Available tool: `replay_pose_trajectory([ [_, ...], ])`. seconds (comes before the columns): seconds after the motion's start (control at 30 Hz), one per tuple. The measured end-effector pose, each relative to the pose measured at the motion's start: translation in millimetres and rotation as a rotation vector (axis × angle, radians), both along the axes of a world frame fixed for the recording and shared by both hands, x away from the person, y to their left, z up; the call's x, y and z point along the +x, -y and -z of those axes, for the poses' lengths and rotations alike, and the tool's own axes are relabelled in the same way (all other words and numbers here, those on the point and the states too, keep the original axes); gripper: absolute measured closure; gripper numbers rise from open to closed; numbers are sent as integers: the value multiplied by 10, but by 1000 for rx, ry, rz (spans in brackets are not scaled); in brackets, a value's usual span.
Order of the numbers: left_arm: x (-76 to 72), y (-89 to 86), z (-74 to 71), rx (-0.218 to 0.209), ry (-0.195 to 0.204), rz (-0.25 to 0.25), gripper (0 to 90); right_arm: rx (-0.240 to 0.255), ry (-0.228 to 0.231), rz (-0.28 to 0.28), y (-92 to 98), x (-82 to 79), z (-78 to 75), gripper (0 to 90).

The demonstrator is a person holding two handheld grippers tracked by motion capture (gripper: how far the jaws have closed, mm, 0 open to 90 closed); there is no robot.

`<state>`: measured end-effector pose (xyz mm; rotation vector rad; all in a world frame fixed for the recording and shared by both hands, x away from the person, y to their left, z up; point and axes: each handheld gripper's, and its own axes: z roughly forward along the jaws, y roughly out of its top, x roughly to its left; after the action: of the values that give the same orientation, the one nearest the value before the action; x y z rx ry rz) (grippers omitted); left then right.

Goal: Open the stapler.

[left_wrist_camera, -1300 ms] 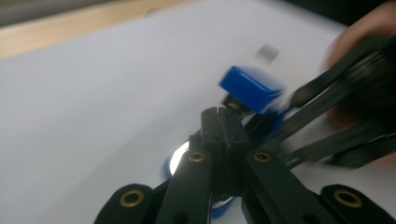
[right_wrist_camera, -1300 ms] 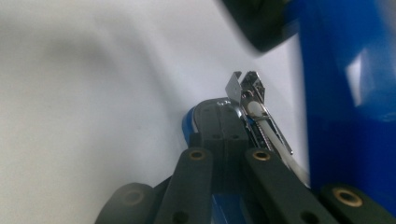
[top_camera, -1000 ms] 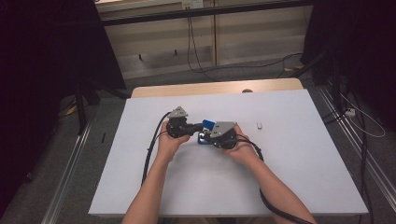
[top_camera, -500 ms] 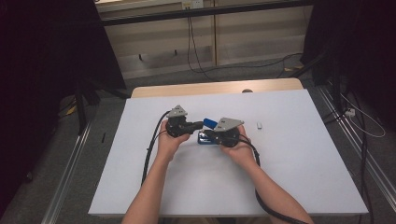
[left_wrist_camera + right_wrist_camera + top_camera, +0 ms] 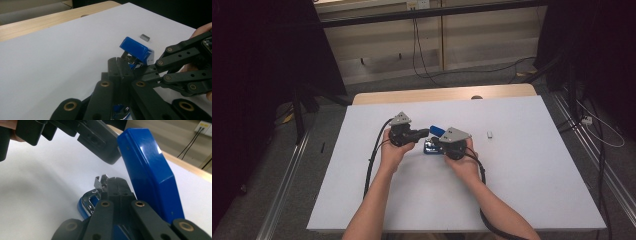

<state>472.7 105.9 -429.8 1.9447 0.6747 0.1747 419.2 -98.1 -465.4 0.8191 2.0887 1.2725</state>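
- Grippers meet over the middle of the white table [image 5: 532,190], one in each of the person's hands, tips pointing at each other.
- Between them sits a blue stapler [image 5: 435,131], its lid swung up and open, its base down on the white surface.
- Left gripper [image 5: 424,133] comes in from the left; in the left gripper view its black jaws are pressed together, the tips right up against the underside of the raised blue lid [image 5: 136,51]. Whether they actually nip the metal part there, I cannot tell.
- Right gripper [image 5: 434,145] sits just beside it, lower down; in the right gripper view its jaws are closed flat against each other over the stapler's chrome base [image 5: 90,200], with the blue lid [image 5: 150,172] standing tall to their right.
- Off to the right, well apart from the hands, a small grey block [image 5: 490,134] lies on the table.
- Black cables trail from both grippers back along the forearms.
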Motion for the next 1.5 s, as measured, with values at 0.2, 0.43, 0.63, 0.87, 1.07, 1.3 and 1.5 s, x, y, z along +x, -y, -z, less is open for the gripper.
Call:
replay_pose_trajectory([
  [0.2,11,-19,120,37,-42,-5,900,-18,9,18,-16,-27,-10,900],
  [0.43,2,20,151,54,-39,12,900,-27,14,30,-23,-35,-15,900],
  [0.63,-10,52,179,136,-35,11,900,-58,34,43,-79,-61,8,900],
  [0.87,1,35,189,124,-44,6,900,-66,76,95,-93,-51,-116,900],
  [1.07,-3,35,188,124,-46,5,900,-69,97,158,2,-74,-288,900],
  [1.3,-6,40,187,127,-42,4,900,-98,96,202,197,-128,-335,900],
  [1.5,-12,42,184,131,-40,5,900,-126,92,223,336,-156,-327,900],
])
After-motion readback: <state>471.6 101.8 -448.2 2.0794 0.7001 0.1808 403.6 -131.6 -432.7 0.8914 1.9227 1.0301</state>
